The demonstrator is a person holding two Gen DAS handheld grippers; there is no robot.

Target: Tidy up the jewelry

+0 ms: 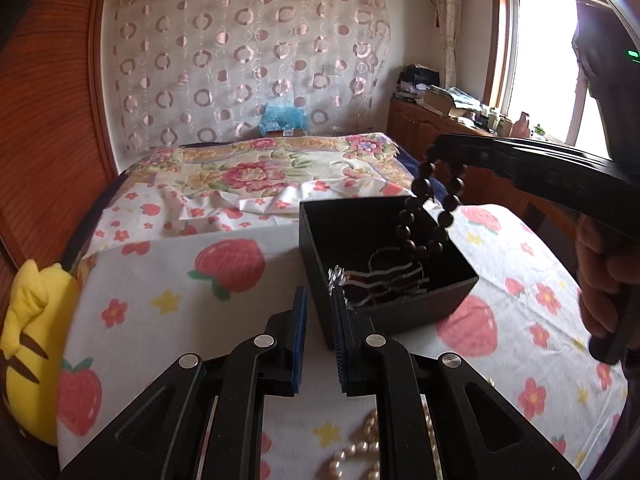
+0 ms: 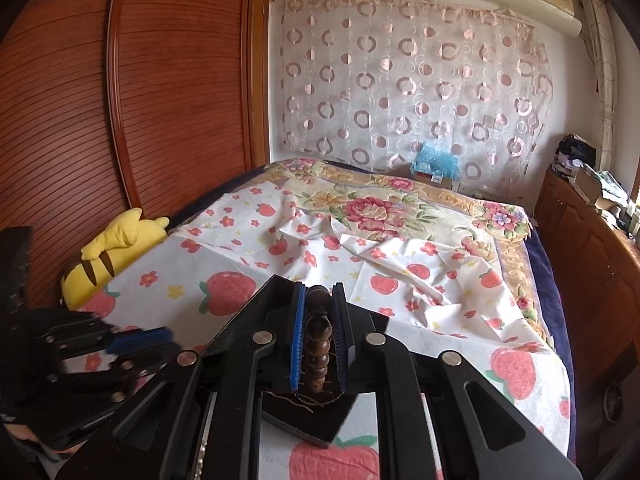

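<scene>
A dark wooden bead bracelet (image 2: 318, 328) is clamped between the blue pads of my right gripper (image 2: 319, 288). In the left wrist view that right gripper (image 1: 436, 150) comes in from the right, and the bracelet (image 1: 405, 216) dangles from it into the open black box (image 1: 400, 308). Wavy hair clips (image 1: 384, 280) lie inside the box. My left gripper (image 1: 320, 292) sits at the box's near left corner with a narrow gap between its pads, which press on nothing. A pearl necklace (image 1: 360, 452) lies on the cloth beneath it. In the right wrist view, a corner of the box (image 2: 312, 420) shows below the right gripper.
The box stands on a strawberry-print cloth (image 1: 180, 300) spread over a bed with a floral blanket (image 1: 248, 172). A yellow plush toy (image 1: 28, 352) lies at the left edge by the wooden wardrobe (image 2: 60, 120). A cluttered wooden cabinet (image 1: 424, 128) runs along the right.
</scene>
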